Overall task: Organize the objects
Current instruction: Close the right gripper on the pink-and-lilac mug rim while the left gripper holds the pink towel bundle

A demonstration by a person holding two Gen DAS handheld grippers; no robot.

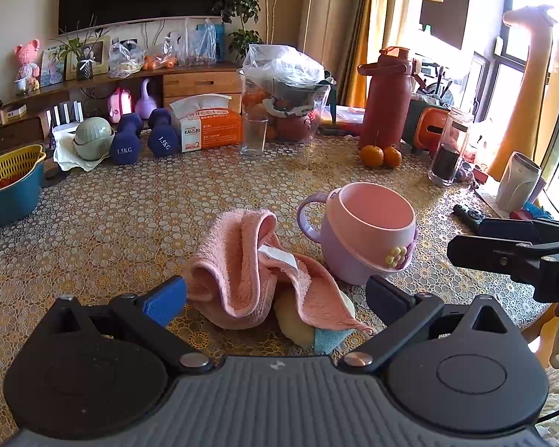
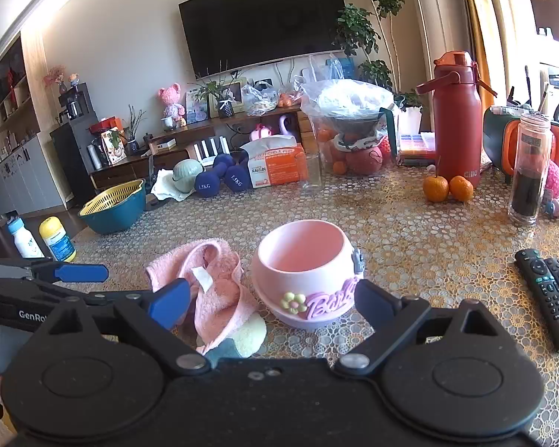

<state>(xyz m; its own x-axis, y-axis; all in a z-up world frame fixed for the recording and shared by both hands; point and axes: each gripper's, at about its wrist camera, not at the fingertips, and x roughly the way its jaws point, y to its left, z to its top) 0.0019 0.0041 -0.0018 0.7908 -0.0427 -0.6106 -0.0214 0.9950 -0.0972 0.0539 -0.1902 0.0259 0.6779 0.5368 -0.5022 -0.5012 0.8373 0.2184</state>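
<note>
**Both grippers idle over cloth and cup**

Left gripper: I see its jaws spread wide, holding nothing, flanking the crumpled pink towel. Right gripper: jaws likewise wide, empty. Towel lies on the tabletop, draped over a plush toy, just beside the pink cup.

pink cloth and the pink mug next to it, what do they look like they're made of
Pink cloth: soft terry or fleece fabric by the look; fuzzy looped surface, limp folds, a sewn white label.
Pink mug: probably matte plastic or silicone over a lilac base; smooth dull rim, moulded flower and raised lettering. Ceramic cannot be ruled out.
</note>
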